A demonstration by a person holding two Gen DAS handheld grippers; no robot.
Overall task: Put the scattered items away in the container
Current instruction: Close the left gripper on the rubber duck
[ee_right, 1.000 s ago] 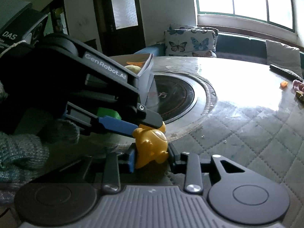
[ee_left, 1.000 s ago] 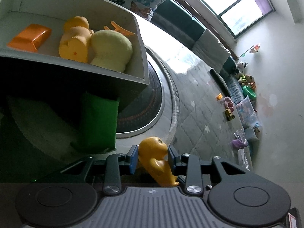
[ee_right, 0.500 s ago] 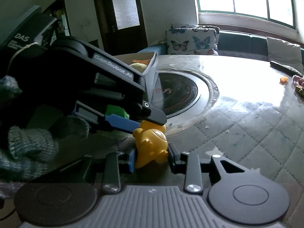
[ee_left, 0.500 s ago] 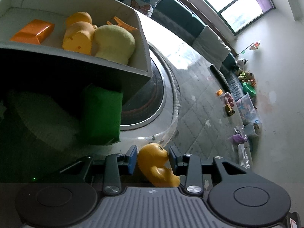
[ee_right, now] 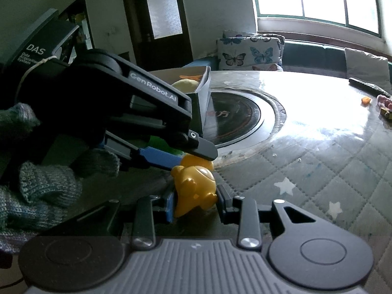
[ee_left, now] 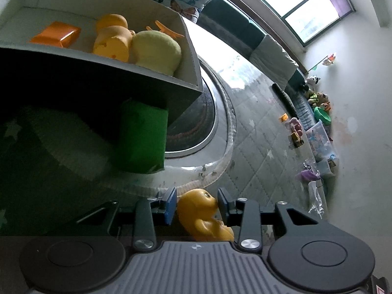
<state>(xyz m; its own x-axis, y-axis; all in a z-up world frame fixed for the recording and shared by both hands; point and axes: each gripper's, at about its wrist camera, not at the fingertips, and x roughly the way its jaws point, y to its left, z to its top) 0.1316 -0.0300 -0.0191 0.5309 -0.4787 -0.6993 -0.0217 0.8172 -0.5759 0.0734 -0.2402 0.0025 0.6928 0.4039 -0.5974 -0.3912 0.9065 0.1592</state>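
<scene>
A yellow rubber duck [ee_left: 199, 214] sits between the fingers of both grippers. My left gripper [ee_left: 197, 205] is shut on its head. My right gripper [ee_right: 196, 202] is closed on the duck [ee_right: 193, 187] from the other side, and the left gripper's fingers [ee_right: 161, 158] reach over it in the right wrist view. The white box container [ee_left: 188, 56] stands ahead at upper left, holding an orange block [ee_left: 55, 34], an orange toy [ee_left: 111, 38] and a pale yellow plush [ee_left: 155, 51]. A green block [ee_left: 142, 136] stands beside the box.
A round black hotplate [ee_right: 235, 120] is set in the quilted table top [ee_right: 330, 166]. Small toys [ee_left: 295, 132] lie at the far table edge. Butterfly cushions [ee_right: 250, 54] and a bench stand behind. A gloved hand [ee_right: 36, 183] holds the left gripper.
Both grippers have drawn back from the box with the duck between them. The duck has turned a little in the left gripper's fingers.
</scene>
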